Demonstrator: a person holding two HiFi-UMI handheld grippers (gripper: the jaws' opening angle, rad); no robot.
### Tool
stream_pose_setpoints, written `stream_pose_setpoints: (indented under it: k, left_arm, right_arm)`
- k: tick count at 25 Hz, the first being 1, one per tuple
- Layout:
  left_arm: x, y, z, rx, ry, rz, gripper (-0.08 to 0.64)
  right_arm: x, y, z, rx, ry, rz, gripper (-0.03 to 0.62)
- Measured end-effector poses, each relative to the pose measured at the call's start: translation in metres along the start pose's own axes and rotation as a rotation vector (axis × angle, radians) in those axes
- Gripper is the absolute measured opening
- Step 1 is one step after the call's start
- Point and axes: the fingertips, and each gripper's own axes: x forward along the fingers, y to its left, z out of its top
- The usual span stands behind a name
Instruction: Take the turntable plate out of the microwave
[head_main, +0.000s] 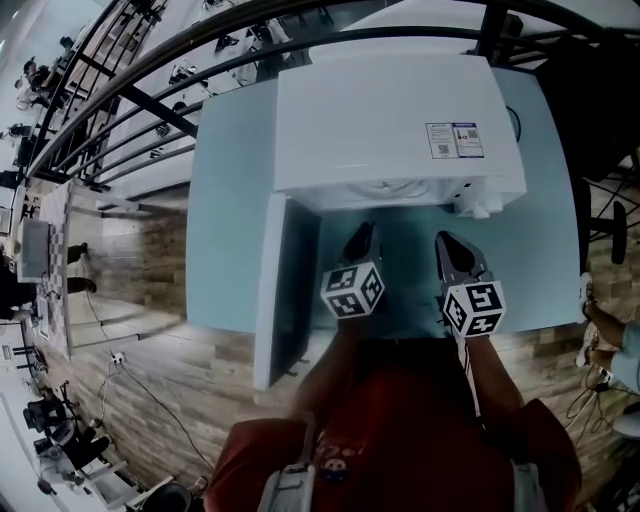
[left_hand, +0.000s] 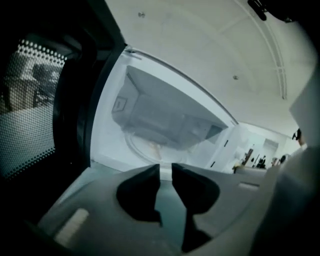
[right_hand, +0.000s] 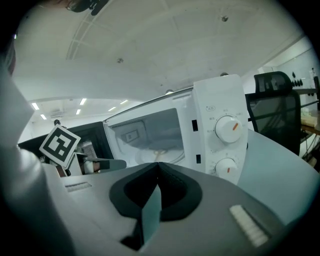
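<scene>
White microwave (head_main: 400, 120) stands on a pale blue surface (head_main: 225, 200) at the upper centre of the head view. Its door (head_main: 278, 290) is open wide toward the lower left, leaving the cavity free to reach. Glass turntable plate (left_hand: 150, 146) lies flat on the cavity floor, at the centre of the left gripper view, untouched and not yet lifted. Left gripper (left_hand: 166, 167) is aimed straight at the opening, just short of it. Its jaws are parted by a narrow gap with nothing between them, a stance that probably readies them to take the plate's rim. Right gripper (right_hand: 157, 166) hangs beside it, at the right of the head view. Its jaws are pressed together and empty, pointing toward the cavity's right edge near the two control dials (right_hand: 229, 129); it likely stands by to steady the plate. Removal appears to be at the approach step
</scene>
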Motion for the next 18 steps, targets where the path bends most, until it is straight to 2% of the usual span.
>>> stream_pose_setpoints:
  k: [4,13,18]
  left_arm:
    - [0.015,-0.002,0.0,-0.086,-0.01,-0.021,0.08]
    - [0.05,0.011,-0.009,-0.37,-0.028,-0.047,0.101]
    - [0.06,0.015,-0.013,-0.471,-0.038,-0.052,0.112]
  right_arm:
    - [0.006,-0.003,-0.006,0.009,0.022,0.011,0.0]
    - [0.015,-0.024,-0.013,0.018,0.052,0.0,0.0]
    - [0.017,-0.031,-0.015,0.015,0.071,-0.003,-0.001]
